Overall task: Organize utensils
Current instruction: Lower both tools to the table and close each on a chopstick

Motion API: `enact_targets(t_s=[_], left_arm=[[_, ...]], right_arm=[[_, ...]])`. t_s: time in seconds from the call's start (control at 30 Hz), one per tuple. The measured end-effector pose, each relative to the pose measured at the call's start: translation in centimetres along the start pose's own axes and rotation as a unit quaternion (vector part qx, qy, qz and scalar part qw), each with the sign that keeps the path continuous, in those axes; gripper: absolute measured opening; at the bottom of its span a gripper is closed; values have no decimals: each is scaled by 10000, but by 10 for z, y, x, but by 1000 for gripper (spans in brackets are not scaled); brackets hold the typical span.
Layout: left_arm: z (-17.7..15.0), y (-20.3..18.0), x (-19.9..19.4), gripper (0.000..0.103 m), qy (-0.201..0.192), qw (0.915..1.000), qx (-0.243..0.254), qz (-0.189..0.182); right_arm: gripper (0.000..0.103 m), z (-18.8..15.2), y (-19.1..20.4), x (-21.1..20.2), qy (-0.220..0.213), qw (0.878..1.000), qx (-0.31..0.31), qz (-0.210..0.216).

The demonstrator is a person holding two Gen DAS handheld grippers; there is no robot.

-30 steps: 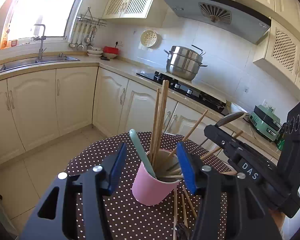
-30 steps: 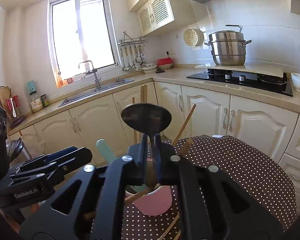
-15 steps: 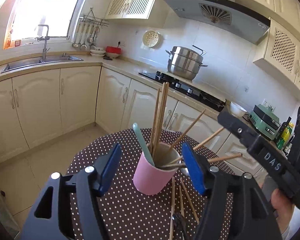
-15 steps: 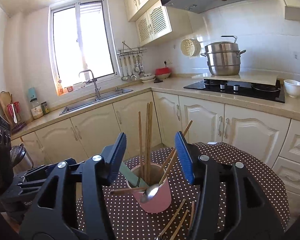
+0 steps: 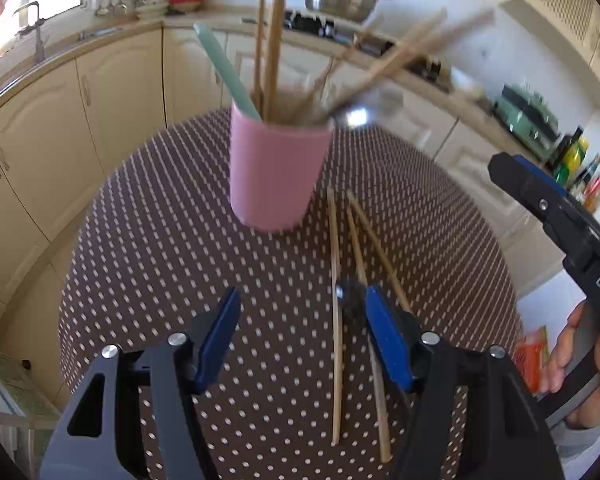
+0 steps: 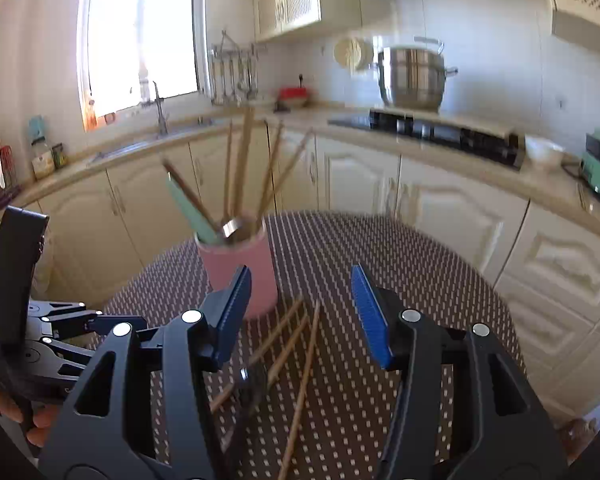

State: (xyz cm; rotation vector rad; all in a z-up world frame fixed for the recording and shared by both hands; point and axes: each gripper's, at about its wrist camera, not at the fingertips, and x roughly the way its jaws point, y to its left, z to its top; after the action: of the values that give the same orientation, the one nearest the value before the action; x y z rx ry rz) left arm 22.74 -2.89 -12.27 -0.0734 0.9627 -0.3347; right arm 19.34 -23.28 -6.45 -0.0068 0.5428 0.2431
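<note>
A pink cup (image 5: 274, 176) stands upright on the counter (image 5: 160, 248), a round top under a brown cloth with white dots. The cup holds several wooden chopsticks (image 5: 274, 40) that lean in different directions, a pale green handle (image 5: 224, 68) that slants to the left, and a metal spoon (image 6: 233, 227) whose bowl rests at the rim. In front of the cup, three loose chopsticks (image 5: 335, 300) lie flat on the cloth, close together and roughly parallel. A dark utensil (image 6: 252, 384) lies among them; it is blurred, so it may be a spoon or a fork.

The left gripper (image 5: 300, 340) hangs over the near part of the counter with its blue pads apart and nothing between them; its right pad sits just over the loose chopsticks. The right gripper (image 6: 300, 312) is also spread apart and empty, above the loose chopsticks, with the cup just beyond its left pad. A hand (image 5: 580, 364) holds the right gripper's body at the counter's right edge.
</note>
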Motion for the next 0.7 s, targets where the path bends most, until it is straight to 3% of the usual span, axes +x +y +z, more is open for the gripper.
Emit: enact_targets(t_s=[0.2, 0.4, 0.47, 0.5, 0.53, 0.6, 0.7], left_arm=[[-21, -19, 33, 64, 471, 9976, 443, 245], [-31, -32, 58, 64, 740, 9922, 764, 655], [-30, -36, 62, 55, 656, 9918, 797, 759], [-30, -37, 62, 44, 618, 9919, 801, 768], [-29, -39, 62, 26, 615, 9923, 799, 723], [-29, -39, 60, 6, 689, 9924, 790, 637], [-35, -35, 55, 5, 771, 9928, 707, 588]], right_arm=[[52, -40, -15, 29, 769, 9968, 197, 44], [52, -60, -24, 37, 1060, 9937, 345, 132], [52, -63, -23, 41, 1172, 9925, 303, 147], [52, -63, -21, 44, 1232, 9918, 290, 162], [52, -65, -19, 48, 1316, 9907, 278, 197], [52, -66, -16, 55, 1498, 9882, 228, 231], [52, -68, -12, 70, 1751, 9841, 168, 250]])
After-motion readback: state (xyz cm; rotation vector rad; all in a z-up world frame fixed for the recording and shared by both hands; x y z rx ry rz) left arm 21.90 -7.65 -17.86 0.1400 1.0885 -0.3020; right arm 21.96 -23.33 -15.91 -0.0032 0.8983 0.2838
